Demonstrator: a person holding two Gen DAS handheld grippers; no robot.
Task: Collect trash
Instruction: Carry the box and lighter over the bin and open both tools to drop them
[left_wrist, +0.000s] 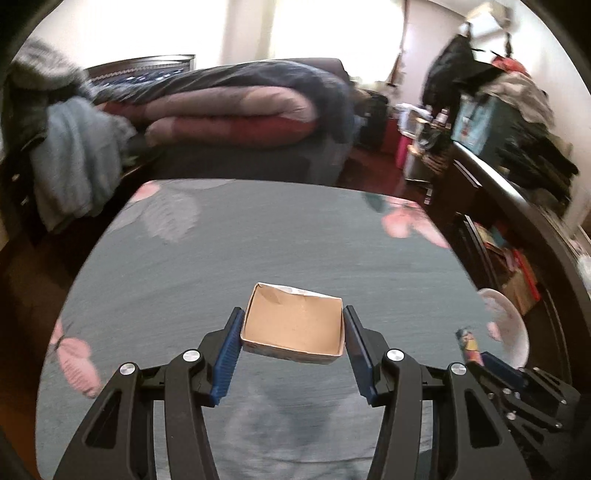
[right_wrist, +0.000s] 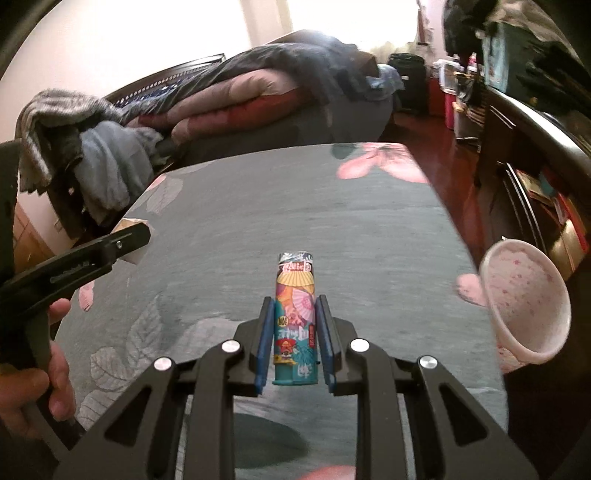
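Left claw (left_wrist: 293, 345) pinches cardboard box (left_wrist: 293, 326) — right claw (right_wrist: 294, 341) clamps tube (right_wrist: 295, 321).

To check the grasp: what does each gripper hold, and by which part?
The left gripper holds an open cardboard box by its two side walls. The right gripper holds a colourful tube by its lower sides.

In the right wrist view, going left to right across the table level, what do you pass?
Person's hand holding the left gripper → colourful tube held in the right gripper → pink speckled cup at the table's right edge.
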